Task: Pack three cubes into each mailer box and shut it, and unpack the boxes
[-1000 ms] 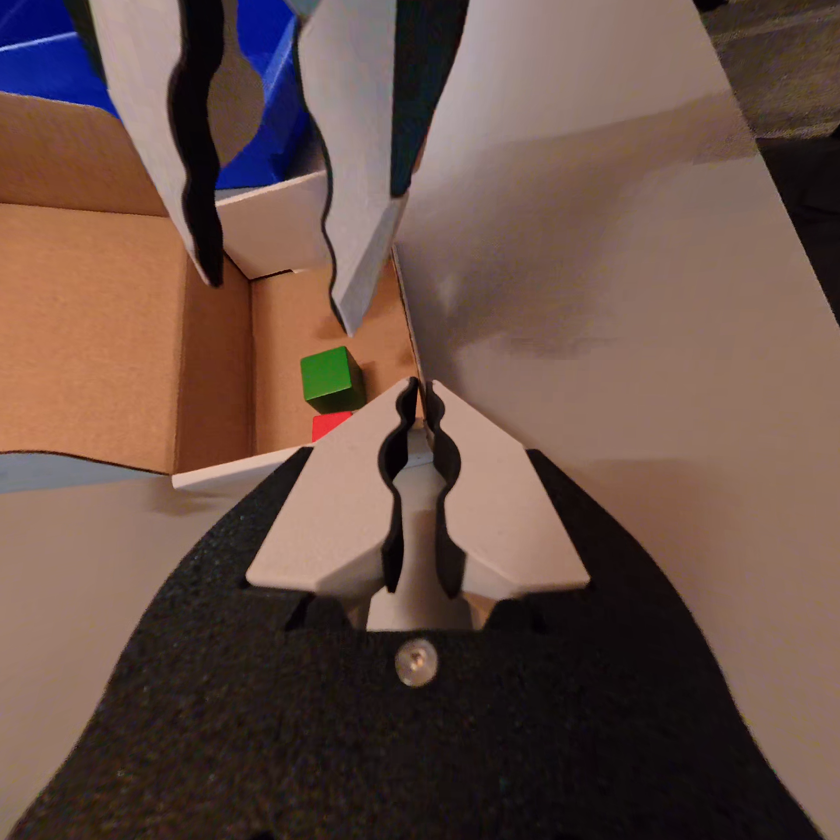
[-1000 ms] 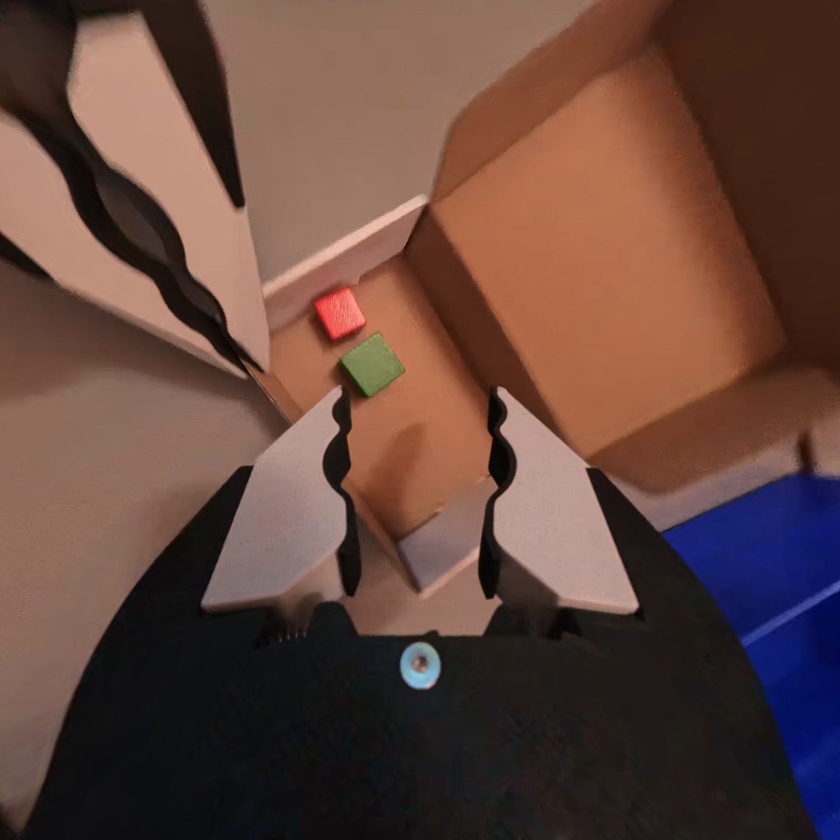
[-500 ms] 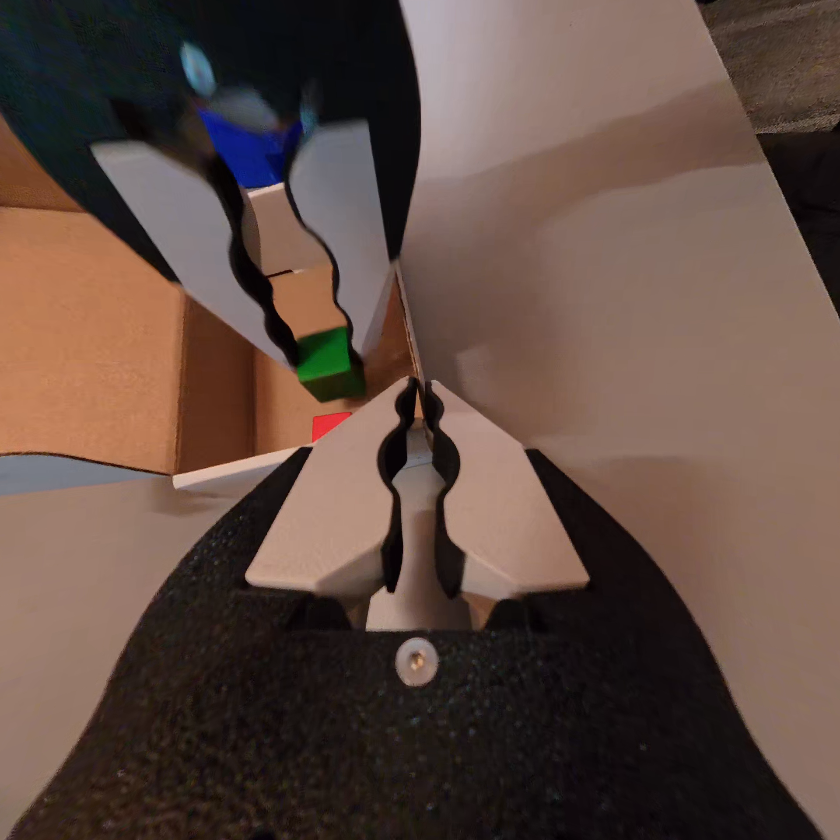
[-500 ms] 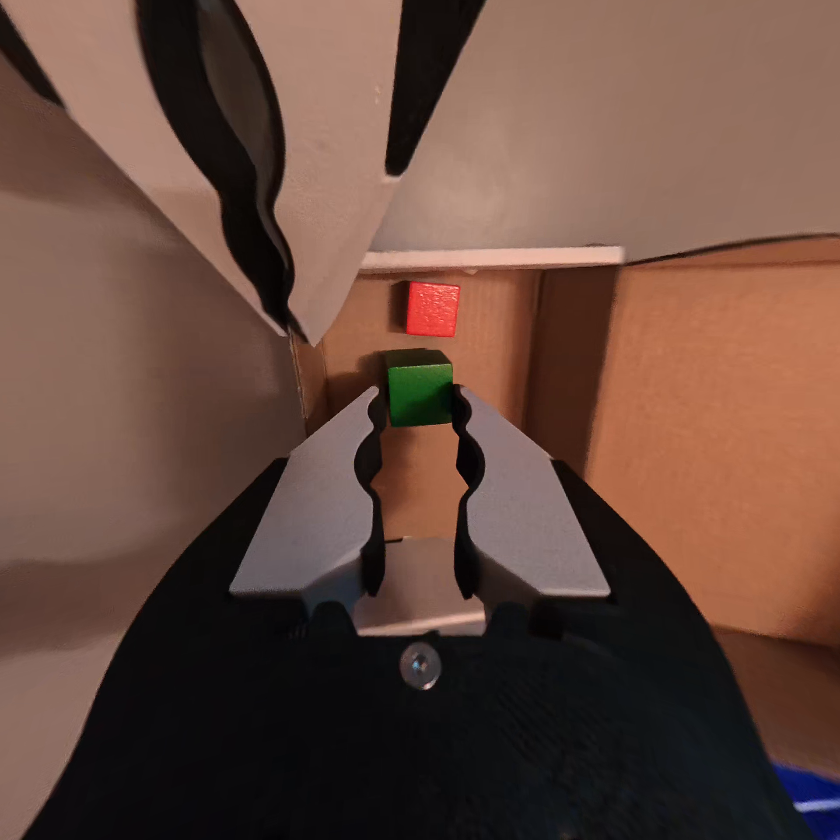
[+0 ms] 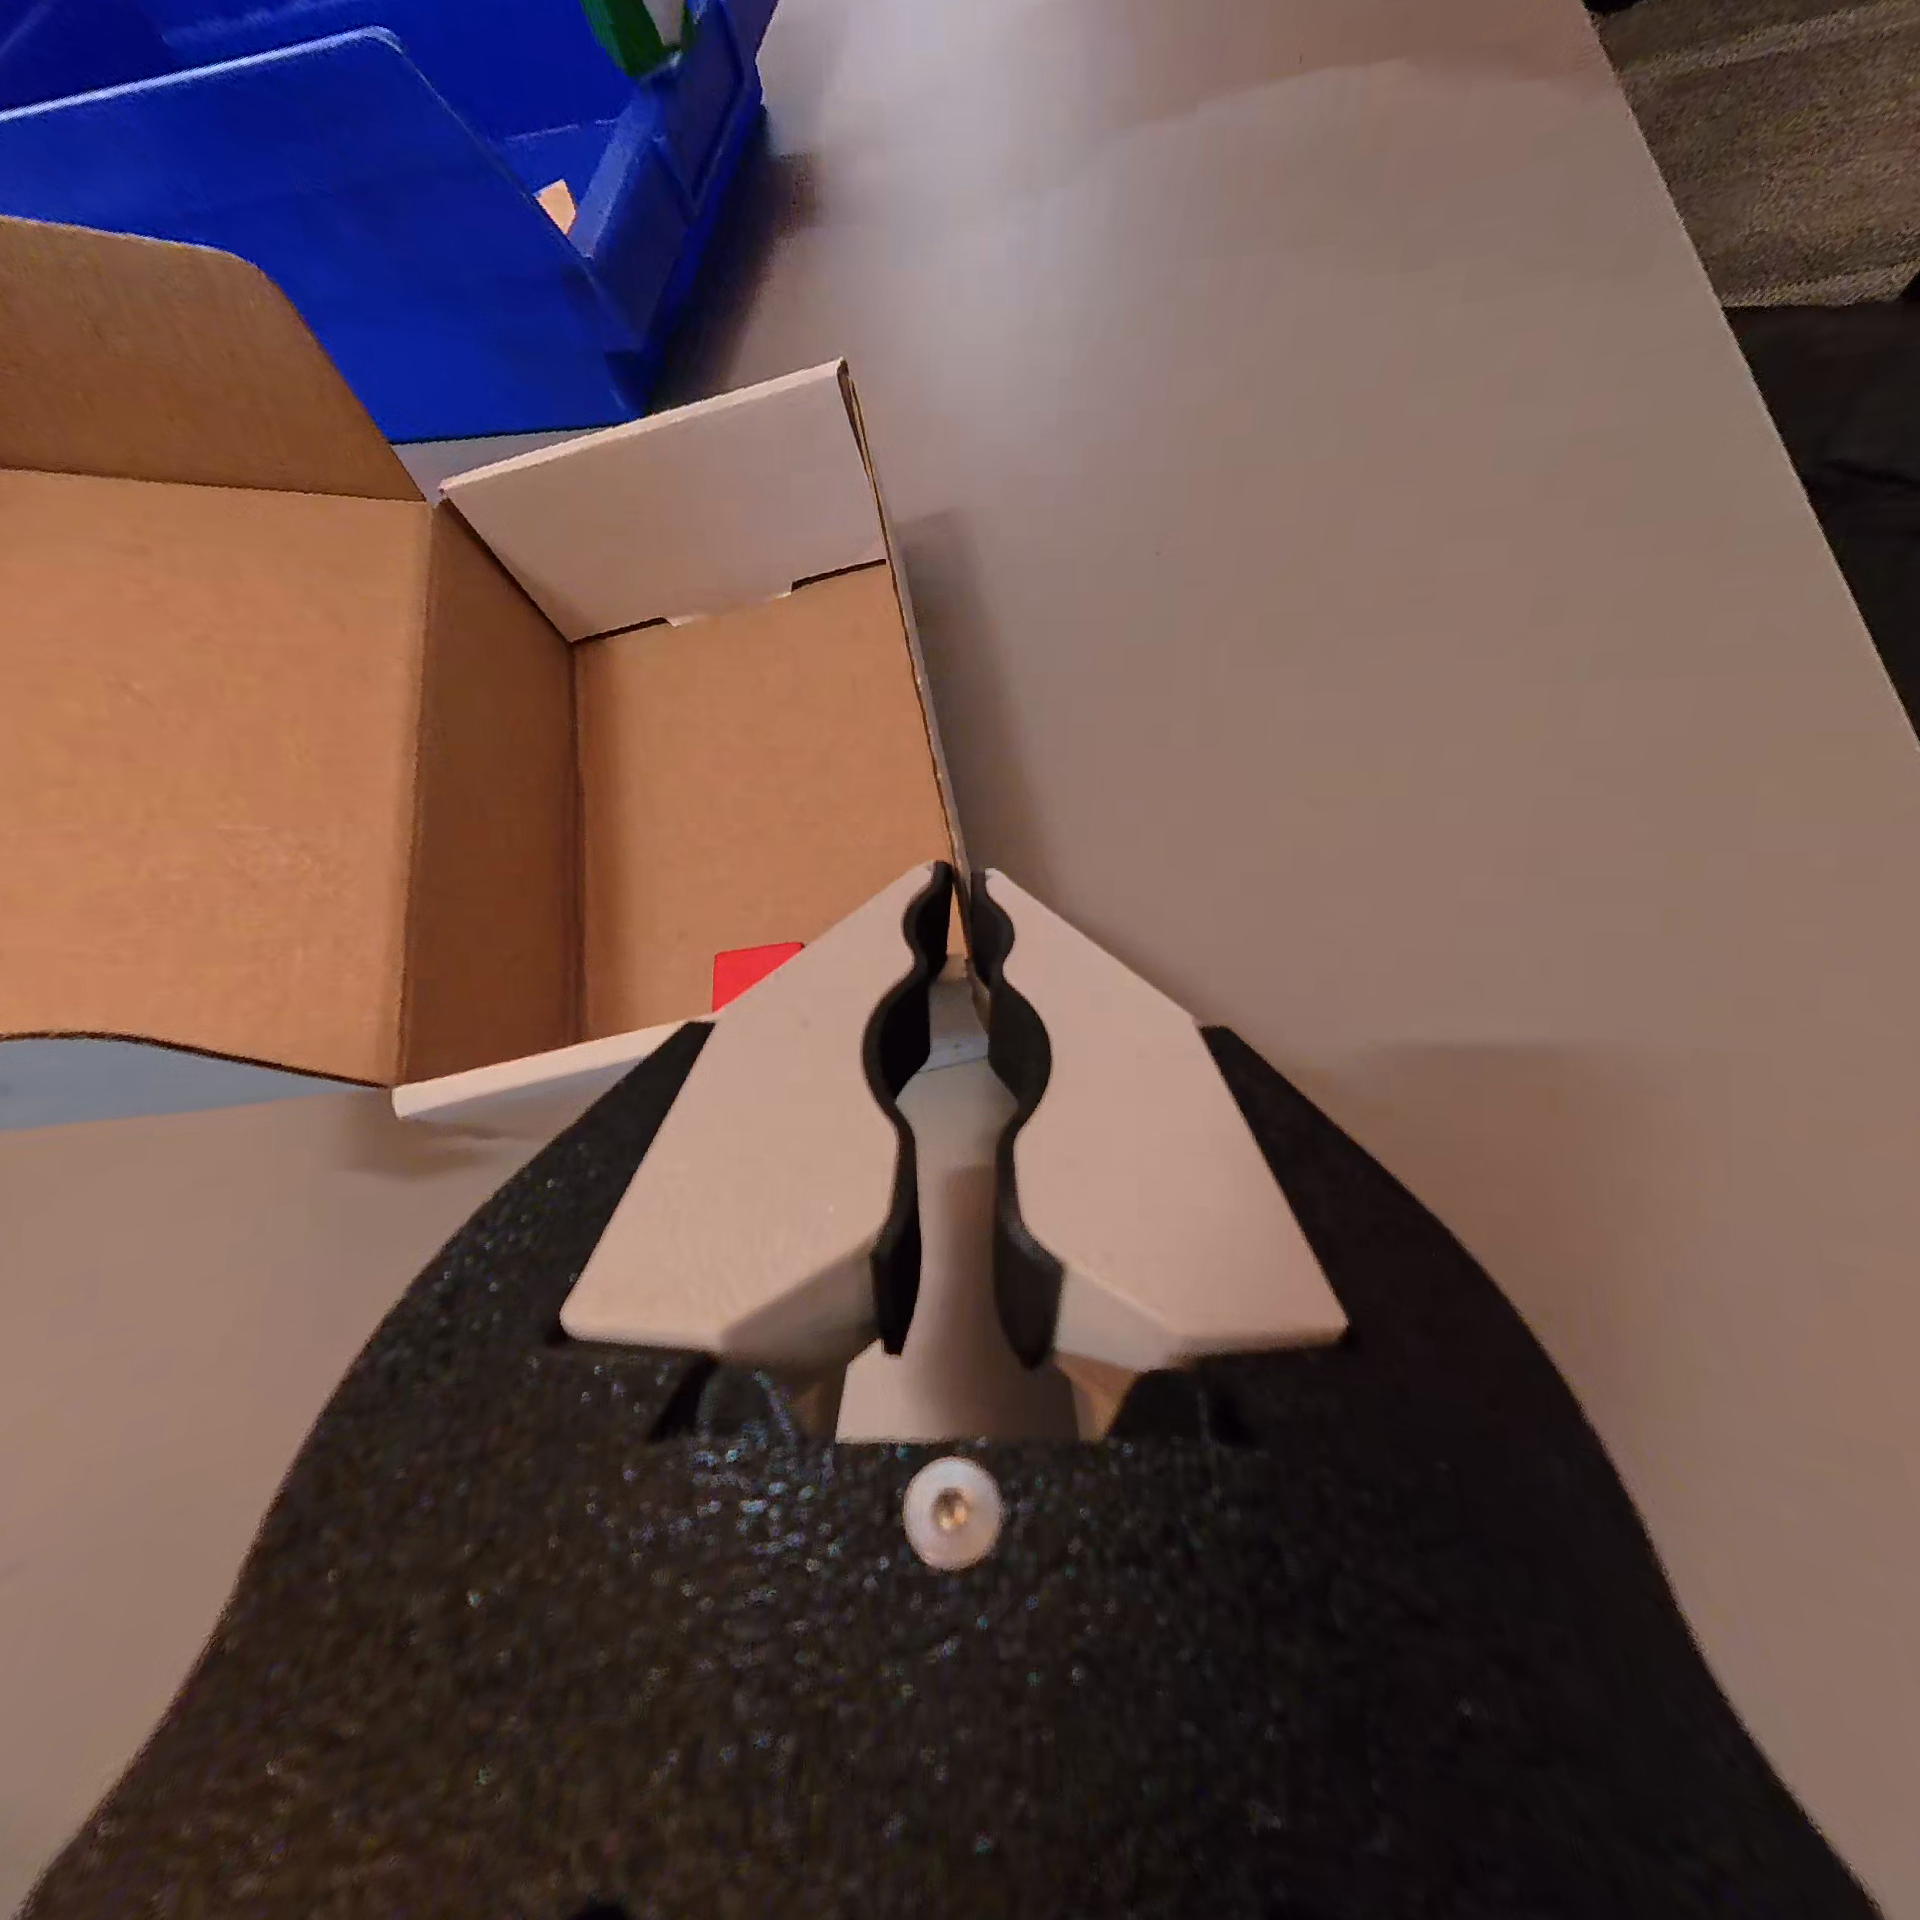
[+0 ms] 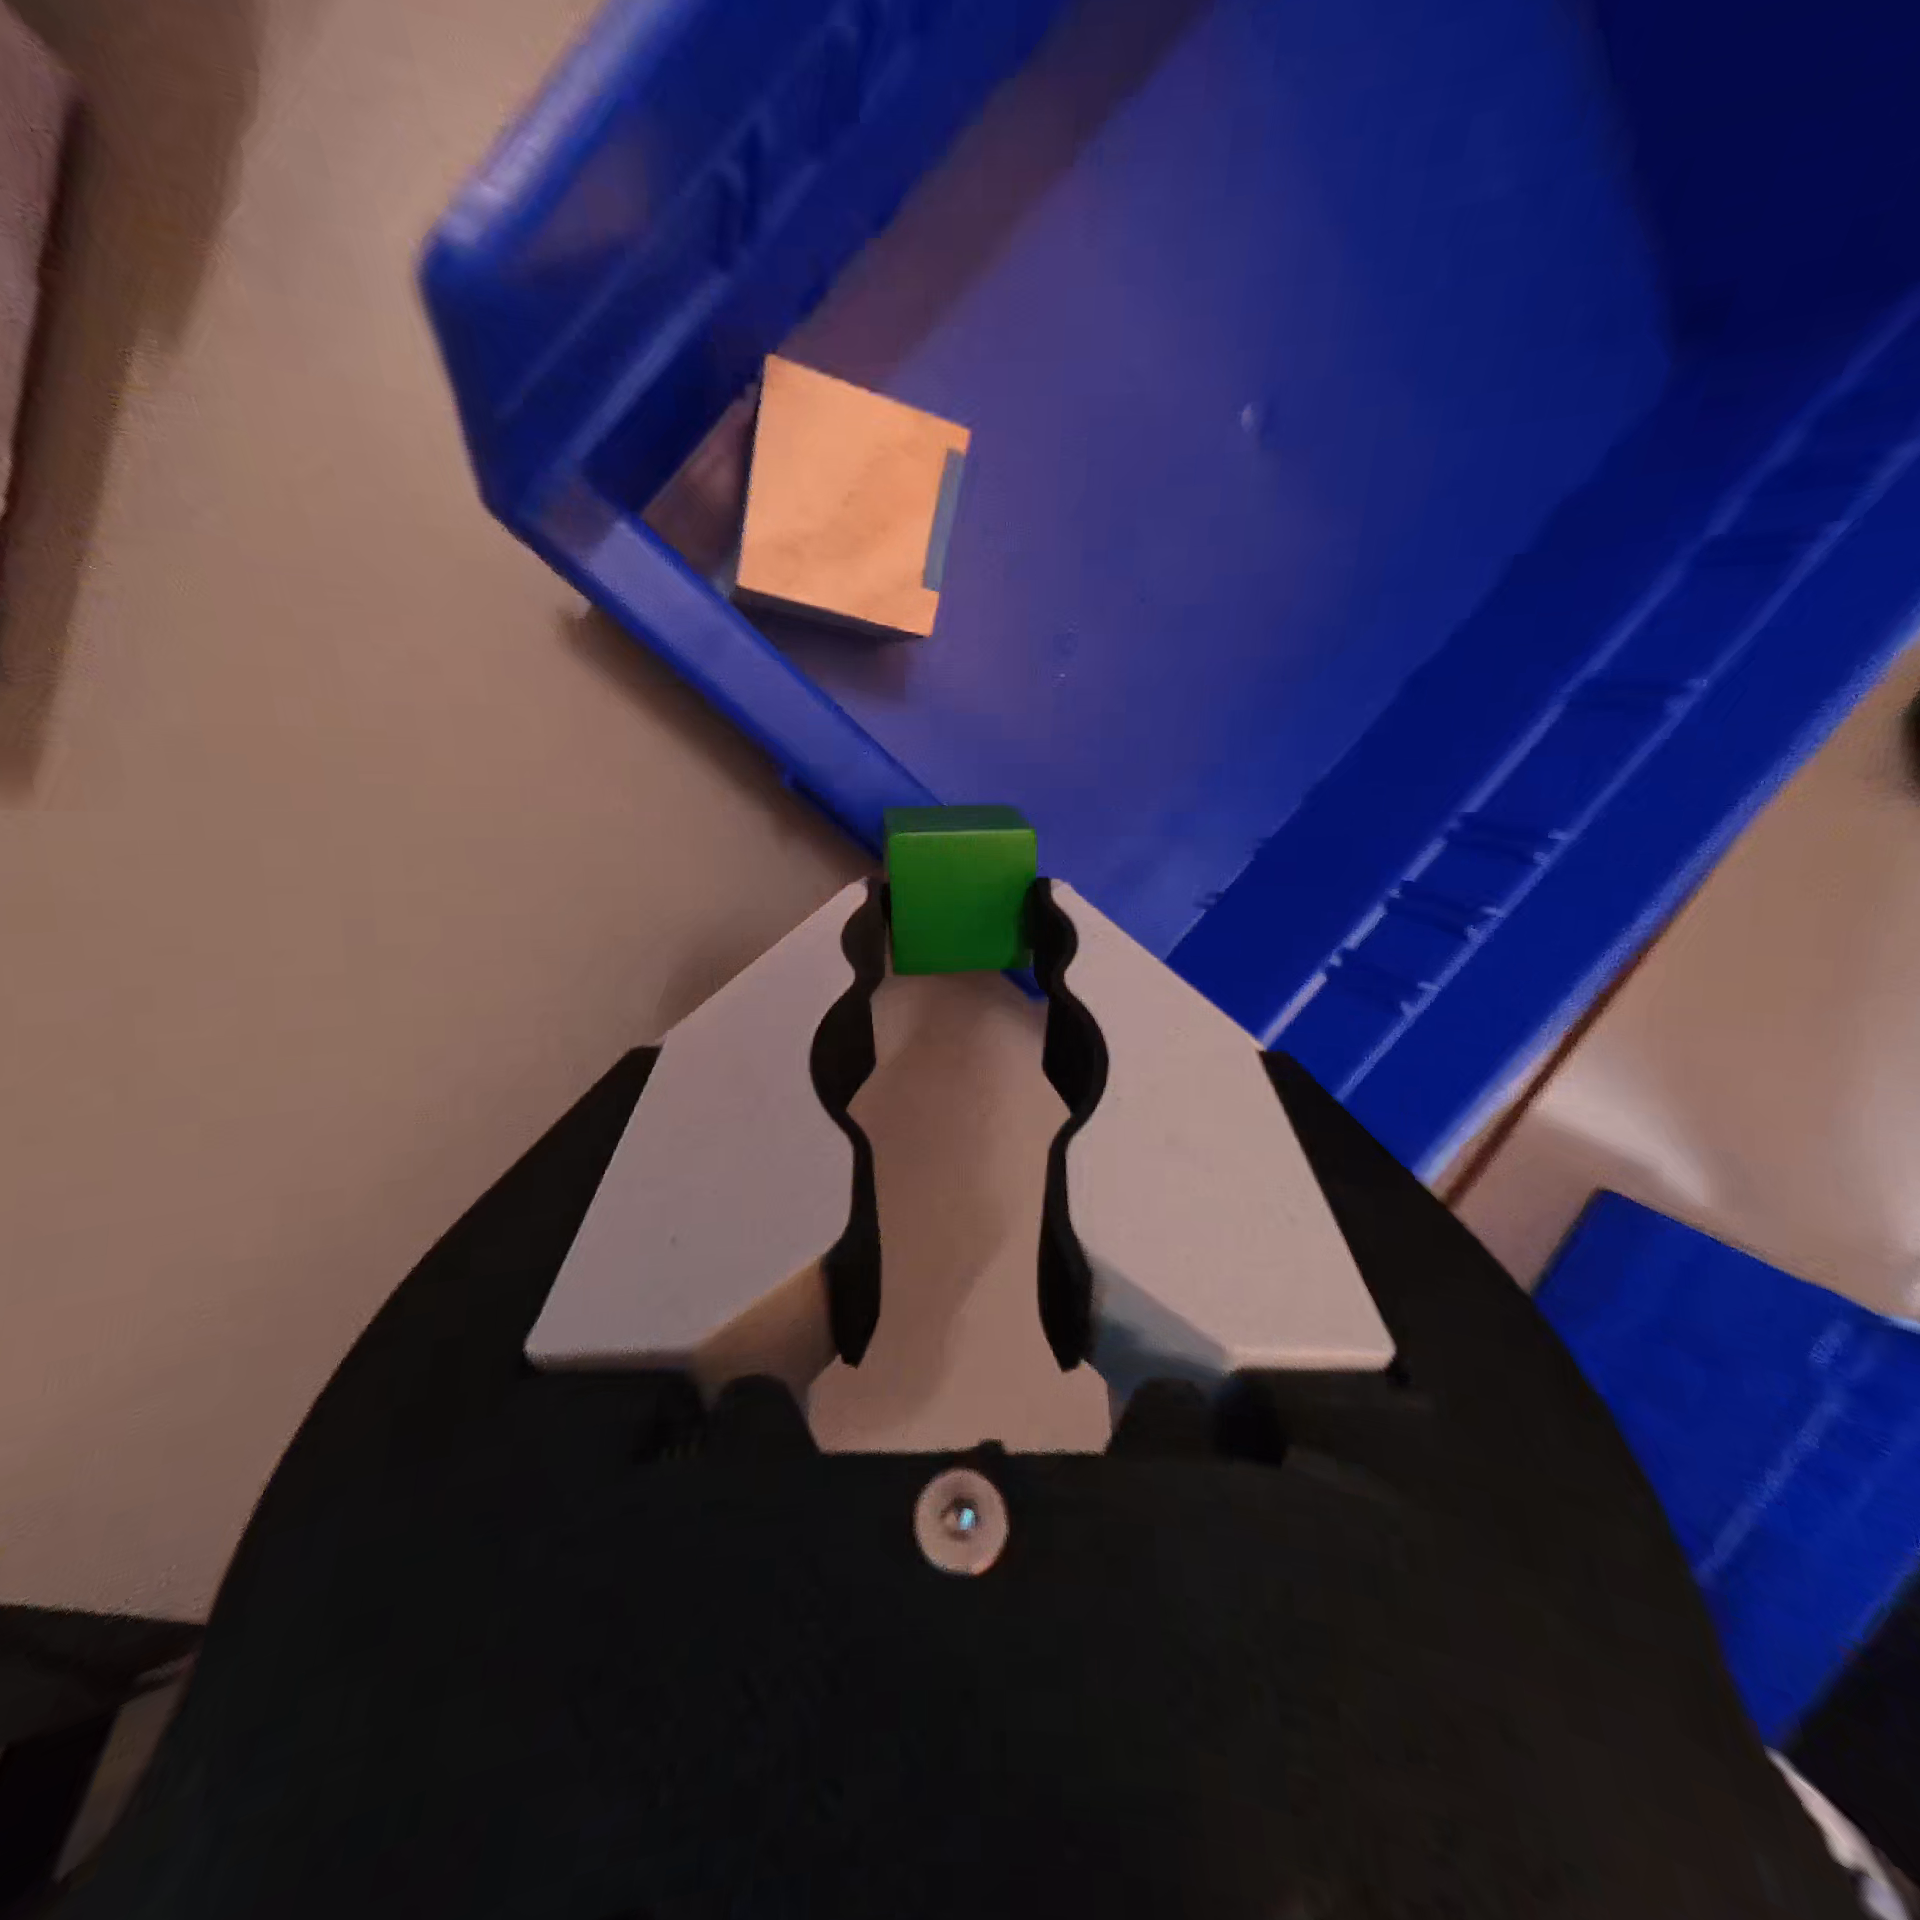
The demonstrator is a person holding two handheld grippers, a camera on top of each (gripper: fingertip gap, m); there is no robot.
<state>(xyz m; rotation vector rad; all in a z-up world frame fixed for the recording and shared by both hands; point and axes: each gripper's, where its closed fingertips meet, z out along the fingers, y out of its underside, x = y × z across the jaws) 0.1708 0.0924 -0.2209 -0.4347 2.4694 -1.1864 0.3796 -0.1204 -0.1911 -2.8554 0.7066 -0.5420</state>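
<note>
An open mailer box (image 5: pixel 260 748), white outside and brown inside, lies on the grey table. A red cube (image 5: pixel 750 971) sits on its floor, partly hidden by my left finger. My left gripper (image 5: pixel 961 878) is shut on the box's upright right wall (image 5: pixel 904 623). My right gripper (image 6: pixel 958 888) is shut on a green cube (image 6: pixel 958 902) and holds it in the air over the near rim of a blue bin (image 6: pixel 1299 468). A tan cube (image 6: pixel 847 497) lies in that bin. The green cube (image 5: pixel 634 36) also shows at the top edge of the left wrist view.
The blue bin (image 5: pixel 343 208) stands right behind the mailer box. A second blue bin (image 6: pixel 1766 1403) shows at the lower right of the right wrist view. The table (image 5: pixel 1351 623) stretches to the right of the box, with its edge and dark floor beyond.
My right gripper closed on the green cube inside the box, lifted it out and carried it over the blue bin. My left gripper kept its hold on the box wall.
</note>
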